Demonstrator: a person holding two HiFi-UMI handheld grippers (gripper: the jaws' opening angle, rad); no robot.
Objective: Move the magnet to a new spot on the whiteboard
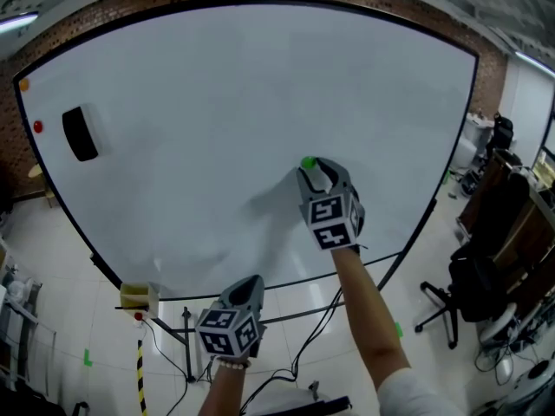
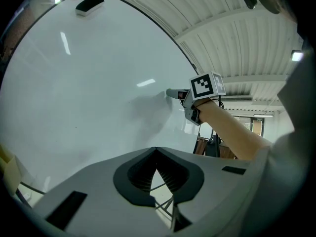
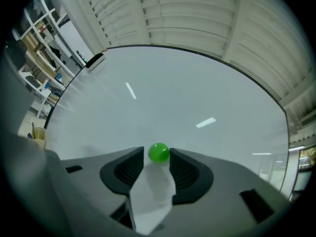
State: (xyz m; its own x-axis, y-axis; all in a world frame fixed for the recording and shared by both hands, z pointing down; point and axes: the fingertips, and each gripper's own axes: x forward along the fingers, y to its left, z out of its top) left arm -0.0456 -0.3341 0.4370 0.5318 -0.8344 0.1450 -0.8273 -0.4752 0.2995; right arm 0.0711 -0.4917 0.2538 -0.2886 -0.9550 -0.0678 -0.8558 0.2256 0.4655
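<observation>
Right gripper [image 3: 158, 157] gapes around the small, round, glossy green magnet [image 3: 159, 152] between its tips, seemingly untouched: light, hard, slippery, so pinch its sides

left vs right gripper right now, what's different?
1. Jaws: the left gripper has its jaws together on nothing. The right gripper has its jaws apart, with the green magnet between the tips, seemingly unclamped.
2. Position: the right gripper is up against the whiteboard. The left gripper sits lower, by the board's bottom edge, held back from it.
Shared: both are grey two-jaw tools with a marker cube, pointed at the board.
</observation>
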